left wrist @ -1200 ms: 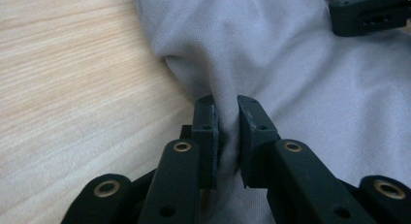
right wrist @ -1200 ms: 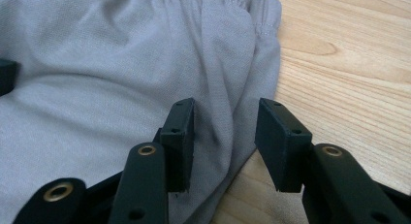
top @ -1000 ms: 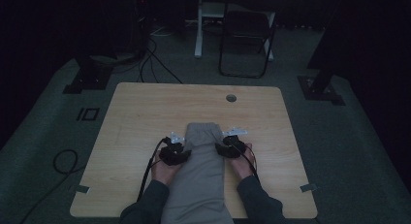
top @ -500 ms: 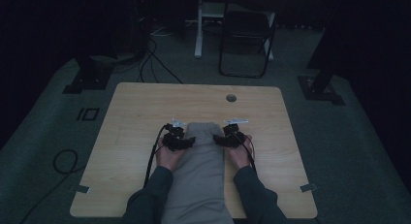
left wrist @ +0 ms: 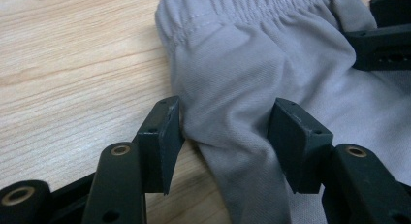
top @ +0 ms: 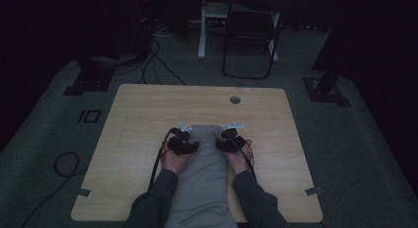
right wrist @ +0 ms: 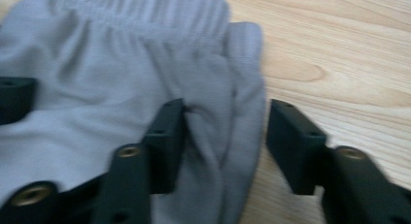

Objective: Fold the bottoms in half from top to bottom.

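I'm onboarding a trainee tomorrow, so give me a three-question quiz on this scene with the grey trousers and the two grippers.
1. True or false: the grey trousers lie with the elastic waistband at the far end from the person.
2. What runs between the jaws of the left gripper?
A) a cable
B) a raised fold of cloth
C) bare wood
3. Which edge of the trousers does the right gripper straddle, and what surface shows past it?

Key:
1. True.
2. B.
3. Their right side edge, below the waistband; the wooden table.
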Demonstrator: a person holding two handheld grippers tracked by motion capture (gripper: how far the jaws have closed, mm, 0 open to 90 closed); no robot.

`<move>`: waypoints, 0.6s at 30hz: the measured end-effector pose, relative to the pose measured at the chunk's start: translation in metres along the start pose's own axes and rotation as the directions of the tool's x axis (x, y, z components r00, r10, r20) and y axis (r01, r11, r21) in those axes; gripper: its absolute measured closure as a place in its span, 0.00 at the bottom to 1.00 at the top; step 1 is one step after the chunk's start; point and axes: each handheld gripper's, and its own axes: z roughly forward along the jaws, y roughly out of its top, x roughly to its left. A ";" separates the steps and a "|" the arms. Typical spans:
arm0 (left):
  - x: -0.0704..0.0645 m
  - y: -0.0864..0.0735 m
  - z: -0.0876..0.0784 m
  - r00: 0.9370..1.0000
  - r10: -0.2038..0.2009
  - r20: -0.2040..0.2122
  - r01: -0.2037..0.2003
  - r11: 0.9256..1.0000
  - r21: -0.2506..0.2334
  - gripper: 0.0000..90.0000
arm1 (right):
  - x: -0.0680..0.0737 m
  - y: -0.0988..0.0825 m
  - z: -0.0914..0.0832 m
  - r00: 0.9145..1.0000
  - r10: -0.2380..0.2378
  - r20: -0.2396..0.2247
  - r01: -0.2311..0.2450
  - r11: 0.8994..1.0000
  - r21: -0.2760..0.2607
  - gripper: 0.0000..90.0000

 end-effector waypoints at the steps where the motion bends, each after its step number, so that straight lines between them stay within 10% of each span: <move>1: -0.004 0.003 0.001 0.999 0.027 -0.032 -0.027 1.000 0.016 0.64 | 0.001 0.002 0.001 1.000 -0.015 -0.028 0.015 1.000 0.003 0.79; 6: 0.001 0.012 0.006 1.000 -0.026 0.011 0.026 0.999 0.036 0.91 | -0.006 0.010 0.005 0.995 0.029 -0.093 -0.026 0.999 0.033 0.97; 12: 0.016 0.029 -0.006 0.995 -0.062 0.074 0.065 0.997 -0.031 0.94 | -0.026 0.020 0.008 0.986 0.093 -0.138 -0.092 0.996 0.010 0.98; 18: 0.021 0.070 -0.033 0.998 -0.040 0.050 0.046 0.992 -0.115 0.94 | -0.030 0.057 -0.013 0.991 0.056 -0.118 -0.066 0.994 -0.082 0.98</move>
